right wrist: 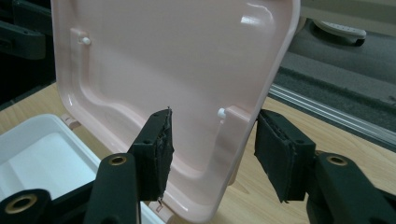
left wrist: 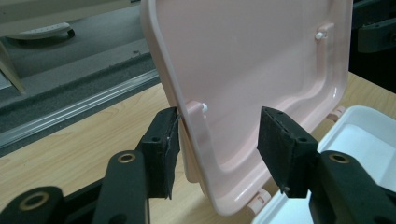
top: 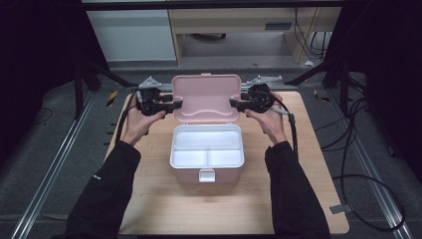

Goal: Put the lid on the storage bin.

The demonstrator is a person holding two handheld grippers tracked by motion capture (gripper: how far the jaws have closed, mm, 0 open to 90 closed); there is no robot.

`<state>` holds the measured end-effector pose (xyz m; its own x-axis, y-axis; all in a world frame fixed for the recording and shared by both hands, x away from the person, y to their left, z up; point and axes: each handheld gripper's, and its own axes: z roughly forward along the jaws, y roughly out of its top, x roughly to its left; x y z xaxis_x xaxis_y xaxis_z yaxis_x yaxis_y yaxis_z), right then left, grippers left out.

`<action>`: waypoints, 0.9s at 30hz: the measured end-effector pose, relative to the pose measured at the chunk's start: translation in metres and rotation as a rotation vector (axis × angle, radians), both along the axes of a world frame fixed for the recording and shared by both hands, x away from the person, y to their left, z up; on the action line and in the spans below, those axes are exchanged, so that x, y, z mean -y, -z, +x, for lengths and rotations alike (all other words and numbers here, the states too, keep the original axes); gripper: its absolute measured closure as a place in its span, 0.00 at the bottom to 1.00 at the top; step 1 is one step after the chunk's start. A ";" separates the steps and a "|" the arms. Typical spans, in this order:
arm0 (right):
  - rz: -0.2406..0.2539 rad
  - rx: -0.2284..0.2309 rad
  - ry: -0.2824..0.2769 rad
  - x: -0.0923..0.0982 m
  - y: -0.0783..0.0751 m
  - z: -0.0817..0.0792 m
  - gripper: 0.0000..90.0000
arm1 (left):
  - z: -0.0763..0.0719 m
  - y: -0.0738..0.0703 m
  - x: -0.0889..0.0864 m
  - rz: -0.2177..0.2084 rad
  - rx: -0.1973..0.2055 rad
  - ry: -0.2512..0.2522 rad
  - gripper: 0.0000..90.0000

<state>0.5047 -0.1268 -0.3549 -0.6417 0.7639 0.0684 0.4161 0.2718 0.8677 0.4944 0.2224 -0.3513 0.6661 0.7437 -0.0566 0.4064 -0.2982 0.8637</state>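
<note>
- Box (top: 207,162): pink, white tray inside, on the middle of the wooden desk (top: 149,199).
- Lid (top: 206,97): pink, raised upright at the box's far edge.
- Left tongs (top: 175,104): half open, straddling the lid's left edge; outer pad touches the rim, inner pad stands clear.
- Right tongs (top: 235,103): half open, straddling the lid's right edge; neither pad presses on it.

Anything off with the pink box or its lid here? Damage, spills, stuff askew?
Nothing stands out. The pink box sits square on the table, its lid raised upright on the rear hinges, with no visible cracks. The white tray inside looks clean. The left gripper and right gripper straddle the lid's side edges evenly.
</note>
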 end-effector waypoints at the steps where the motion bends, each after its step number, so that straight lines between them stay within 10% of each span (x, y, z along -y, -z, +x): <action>1: 0.000 0.000 0.000 0.000 0.000 0.000 0.52 | 0.000 0.000 0.000 0.000 0.000 0.000 0.54; 27: -0.076 0.084 -0.022 0.006 -0.009 -0.074 0.69 | -0.075 -0.003 -0.003 0.104 0.097 0.040 0.68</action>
<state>0.4306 -0.1323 -0.3457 -0.6594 0.7505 -0.0444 0.3357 0.3467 0.8758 0.4190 0.2254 -0.3486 0.6939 0.7150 0.0853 0.3085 -0.4022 0.8620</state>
